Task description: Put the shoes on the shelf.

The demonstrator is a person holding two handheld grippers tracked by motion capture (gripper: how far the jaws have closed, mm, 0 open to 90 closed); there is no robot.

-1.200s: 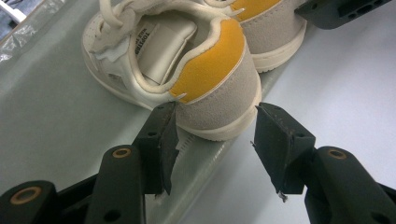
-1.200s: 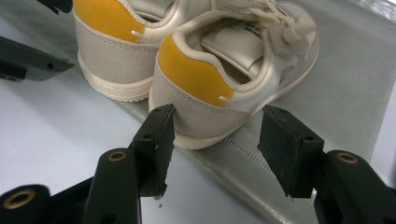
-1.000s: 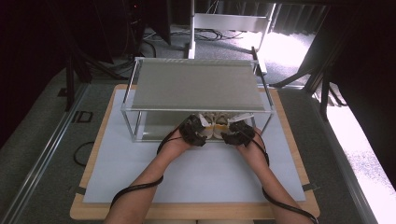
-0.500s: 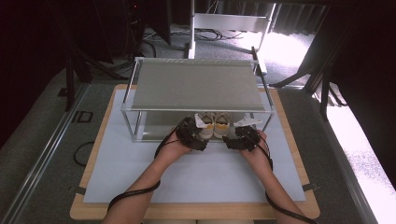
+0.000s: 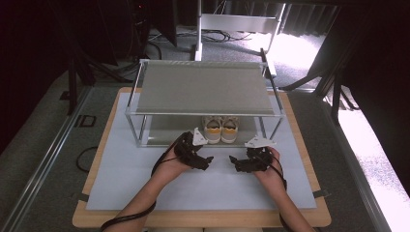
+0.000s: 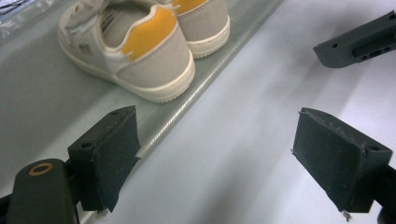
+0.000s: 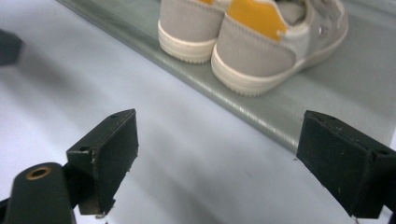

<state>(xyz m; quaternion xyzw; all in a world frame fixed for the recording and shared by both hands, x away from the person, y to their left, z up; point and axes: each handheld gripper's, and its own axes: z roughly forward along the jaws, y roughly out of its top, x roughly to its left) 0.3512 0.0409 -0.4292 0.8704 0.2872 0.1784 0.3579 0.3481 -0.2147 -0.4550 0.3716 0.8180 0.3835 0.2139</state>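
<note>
Pair of beige sneakers (image 5: 221, 129) with yellow heel tabs, upright, side by side, on lower shelf (image 5: 167, 133)

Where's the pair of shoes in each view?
High view: pair of shoes sits centre frame on the rack's lower shelf, heels toward the person, just beyond the two grippers.
Left gripper view: pair of shoes at upper left, above the left jaw.
Right gripper view: pair of shoes at top, centre to right.
Shared landmark: the orange heel patches and the lower shelf's front edge.
</note>
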